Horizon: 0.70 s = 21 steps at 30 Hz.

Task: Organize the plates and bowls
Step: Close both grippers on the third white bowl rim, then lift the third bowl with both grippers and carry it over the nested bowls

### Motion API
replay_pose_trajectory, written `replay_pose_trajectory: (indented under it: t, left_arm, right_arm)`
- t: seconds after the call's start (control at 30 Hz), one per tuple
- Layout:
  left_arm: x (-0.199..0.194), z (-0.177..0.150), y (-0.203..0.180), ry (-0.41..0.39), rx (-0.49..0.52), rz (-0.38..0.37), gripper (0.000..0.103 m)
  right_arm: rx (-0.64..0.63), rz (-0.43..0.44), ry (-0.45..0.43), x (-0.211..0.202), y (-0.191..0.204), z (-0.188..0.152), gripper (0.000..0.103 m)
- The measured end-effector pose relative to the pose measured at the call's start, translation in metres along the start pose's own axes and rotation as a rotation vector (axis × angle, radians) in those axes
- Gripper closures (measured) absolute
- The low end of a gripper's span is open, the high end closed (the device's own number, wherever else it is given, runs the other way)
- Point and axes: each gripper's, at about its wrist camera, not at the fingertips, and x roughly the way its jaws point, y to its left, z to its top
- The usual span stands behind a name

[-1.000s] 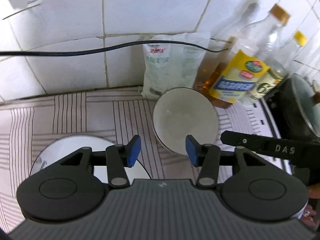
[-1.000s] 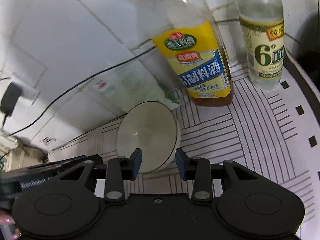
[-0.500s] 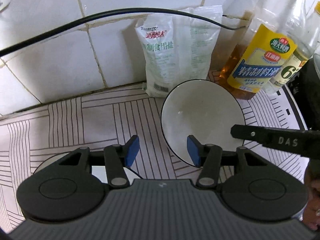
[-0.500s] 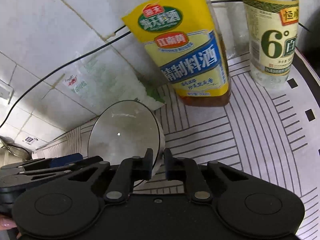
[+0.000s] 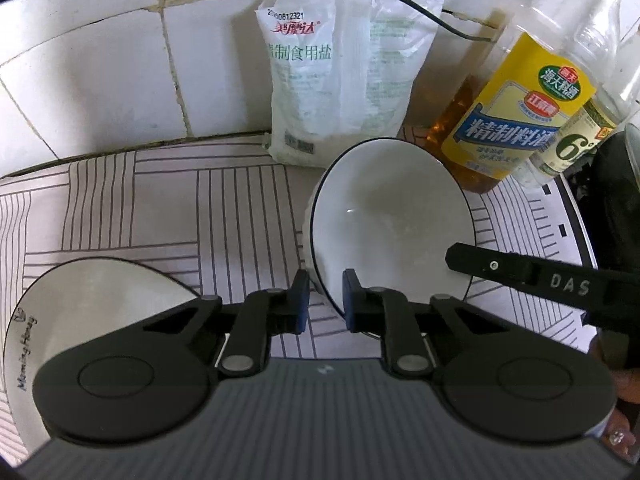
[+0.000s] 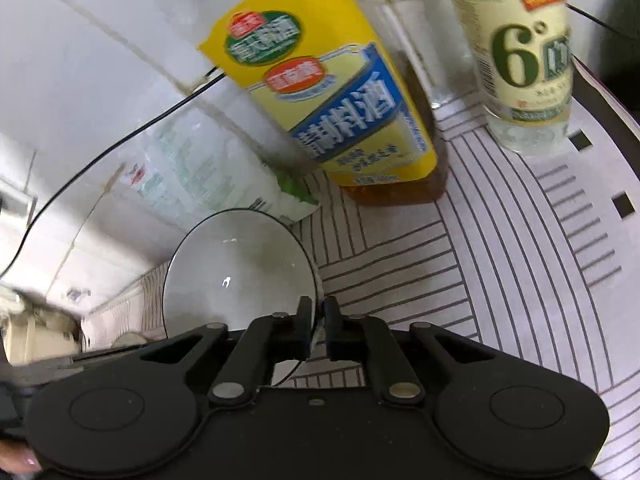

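A white bowl (image 5: 390, 216) with a thin dark rim is tilted on the striped mat. My left gripper (image 5: 326, 300) straddles its near left rim, jaws narrowed with a small gap to the rim. My right gripper (image 6: 318, 330) is shut on the bowl's (image 6: 236, 276) right rim; its finger shows in the left wrist view (image 5: 520, 272). A white plate (image 5: 92, 300) with script lettering lies at the lower left, partly hidden by the left gripper body.
A salt bag (image 5: 344, 76) leans on the tiled wall behind the bowl. A yellow-labelled cooking wine bottle (image 5: 516, 108) and a vinegar bottle (image 6: 520, 52) stand to the right. A dark pot (image 5: 616, 200) sits at the far right. A black cable (image 6: 120, 144) runs along the wall.
Both grippers moved in on the bowl. The right gripper closed on its rim and the bowl now tilts. The left jaws narrowed around the opposite rim.
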Motion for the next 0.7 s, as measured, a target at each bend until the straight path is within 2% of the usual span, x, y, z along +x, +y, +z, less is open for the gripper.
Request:
replay_pose_trajectory:
  t: [0.07, 0.13, 0.27, 0.43, 0.7]
  left_arm:
    - [-0.010, -0.001, -0.002, -0.017, -0.012, -0.007, 0.087]
    - [-0.026, -0.003, -0.006, -0.052, 0.018, 0.002, 0.087]
    - [-0.053, -0.007, -0.016, -0.071, 0.061, 0.024, 0.087]
    - [-0.088, -0.019, -0.017, -0.150, 0.089, -0.012, 0.087]
    - [-0.130, -0.037, -0.016, -0.171, 0.118, -0.026, 0.087]
  right_arm:
    - [-0.008, 0.010, -0.007, -0.006, 0.002, 0.000, 0.093]
    - [-0.020, 0.048, -0.024, -0.016, 0.004, 0.002, 0.093]
    - [-0.065, 0.046, -0.025, -0.035, 0.017, -0.003, 0.093]
    - [-0.046, 0.076, -0.047, -0.061, 0.023, -0.020, 0.091]
    - [-0.051, 0.098, -0.093, -0.095, 0.040, -0.046, 0.091]
